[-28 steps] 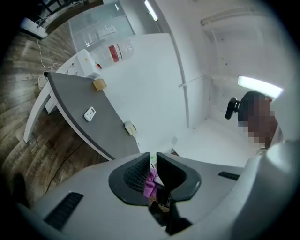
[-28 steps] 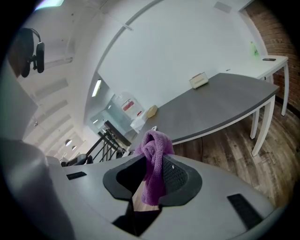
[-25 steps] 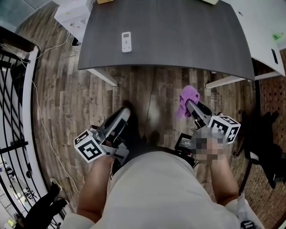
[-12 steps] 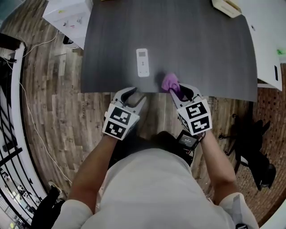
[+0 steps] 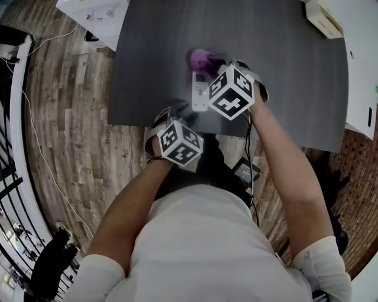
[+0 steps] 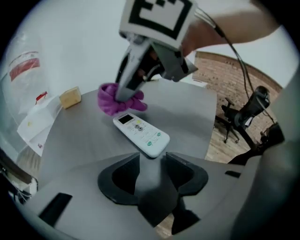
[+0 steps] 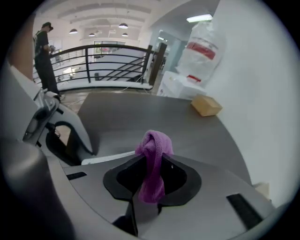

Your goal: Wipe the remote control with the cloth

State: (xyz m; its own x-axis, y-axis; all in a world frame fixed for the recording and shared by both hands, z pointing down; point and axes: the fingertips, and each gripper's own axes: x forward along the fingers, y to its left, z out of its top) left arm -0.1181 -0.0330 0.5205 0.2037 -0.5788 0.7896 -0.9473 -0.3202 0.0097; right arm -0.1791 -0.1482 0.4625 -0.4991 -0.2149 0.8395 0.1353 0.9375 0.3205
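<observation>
A white remote control (image 5: 199, 94) lies on the dark grey table (image 5: 147, 71), near its front edge. My right gripper (image 5: 211, 66) is shut on a bunched purple cloth (image 5: 201, 58), which hangs at the remote's far end (image 6: 123, 119). In the right gripper view the cloth (image 7: 152, 164) stands pinched between the jaws, and the remote (image 7: 108, 158) shows as a white sliver below it. My left gripper (image 6: 151, 161) sits just short of the remote's near end. Its jaws have just been opening and nothing is between them.
A tan box (image 6: 70, 97) rests at the table's far side. White boxes and a plastic bag (image 5: 94, 15) stand beyond the far left corner. A black railing (image 5: 15, 118) runs along the left, and an office chair (image 6: 248, 110) is to the right.
Both grippers moved from over the wood floor onto the table. The right carried the cloth to the remote's far end; the left came to its near end and its jaws parted.
</observation>
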